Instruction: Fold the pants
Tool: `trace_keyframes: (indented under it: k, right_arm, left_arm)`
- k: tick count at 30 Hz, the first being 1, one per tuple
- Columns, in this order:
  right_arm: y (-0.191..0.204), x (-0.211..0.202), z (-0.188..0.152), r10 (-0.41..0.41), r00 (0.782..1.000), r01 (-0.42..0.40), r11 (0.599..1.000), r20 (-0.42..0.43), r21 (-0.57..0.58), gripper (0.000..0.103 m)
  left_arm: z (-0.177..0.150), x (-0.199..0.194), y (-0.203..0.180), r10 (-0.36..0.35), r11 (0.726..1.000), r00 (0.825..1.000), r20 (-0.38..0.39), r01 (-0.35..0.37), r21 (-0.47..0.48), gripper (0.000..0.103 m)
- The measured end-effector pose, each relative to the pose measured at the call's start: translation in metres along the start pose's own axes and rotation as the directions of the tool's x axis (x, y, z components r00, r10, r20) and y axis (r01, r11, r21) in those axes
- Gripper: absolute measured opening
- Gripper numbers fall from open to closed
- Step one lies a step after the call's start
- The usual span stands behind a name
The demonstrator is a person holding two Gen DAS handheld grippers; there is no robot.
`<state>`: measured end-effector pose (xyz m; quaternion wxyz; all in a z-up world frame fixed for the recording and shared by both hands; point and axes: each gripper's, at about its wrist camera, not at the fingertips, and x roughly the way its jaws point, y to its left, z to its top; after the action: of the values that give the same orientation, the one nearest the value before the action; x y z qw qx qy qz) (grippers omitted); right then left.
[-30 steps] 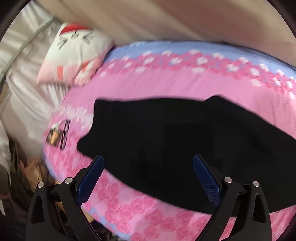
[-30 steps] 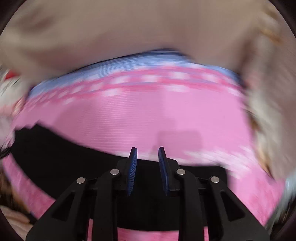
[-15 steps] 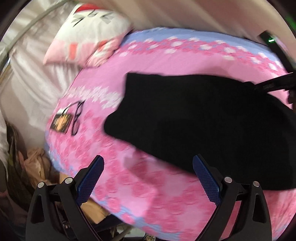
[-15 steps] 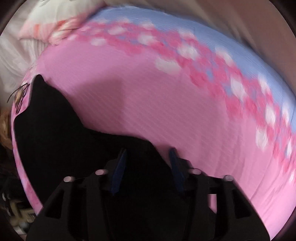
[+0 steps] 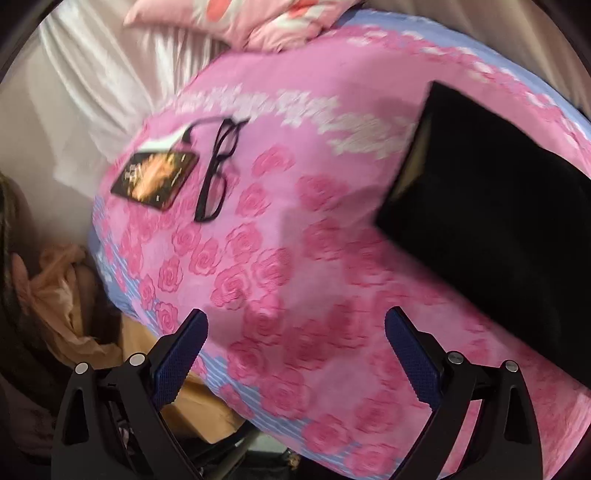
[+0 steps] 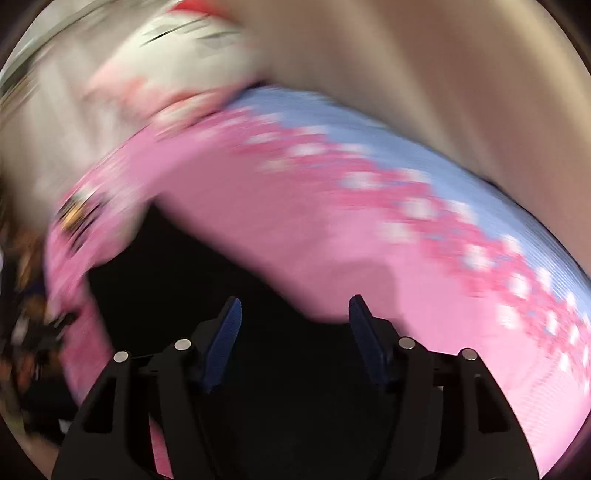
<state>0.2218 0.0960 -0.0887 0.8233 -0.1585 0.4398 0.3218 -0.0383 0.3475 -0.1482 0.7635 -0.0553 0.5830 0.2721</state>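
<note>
Left wrist view: my left tool (image 5: 295, 332) hangs with its blue pads spread wide and nothing between them, above the rose-patterned pink bedspread (image 5: 288, 229). The black pants (image 5: 498, 221) lie flat on the bedspread, up and to the right of this tool, apart from it. A phone (image 5: 155, 177) and a pair of glasses (image 5: 216, 173) lie side by side on the bedspread, well to the left of the pants; a pink pillow (image 5: 258, 18) lies beyond them. Right wrist view, blurred: my right tool (image 6: 295, 317) is opening over the pants (image 6: 221, 295), its pads clear of the cloth.
</note>
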Motion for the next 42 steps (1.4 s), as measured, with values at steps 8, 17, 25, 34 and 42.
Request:
trace_keyframes:
  k: [8,17,25,34,42]
  right_arm:
    - [0.17,0.063,-0.012,0.025,0.997,-0.051,0.922,-0.073,-0.384,0.074]
    - [0.2,0.096,-0.002,0.05,0.985,-0.121,0.877,-0.162,-0.465,0.033]
    - [0.124,0.057,0.064,0.243,0.948,-0.269,0.957,-0.207,-0.108,0.018]
    - [0.03,0.019,0.151,0.253,0.945,-0.27,0.961,-0.206,-0.063,0.018]
    - [0.122,0.063,0.084,0.405,0.844,-0.46,0.884,-0.353,-0.086,0.019]
  left_arm:
    - [0.001,0.012,0.033,-0.018,1.0,1.0,-0.002,0.018,-0.014,0.095]
    - [-0.01,0.019,0.062,-0.06,0.998,0.998,-0.003,0.06,-0.027,0.095]
    - [-0.001,0.007,0.05,-0.139,0.986,0.988,0.073,0.131,0.098,0.095]
    - [0.033,-0.045,-0.065,-0.475,0.782,0.866,0.158,0.334,0.526,0.095]
    - [0.033,-0.049,-0.044,-0.5,0.793,0.851,0.161,0.376,0.48,0.095]
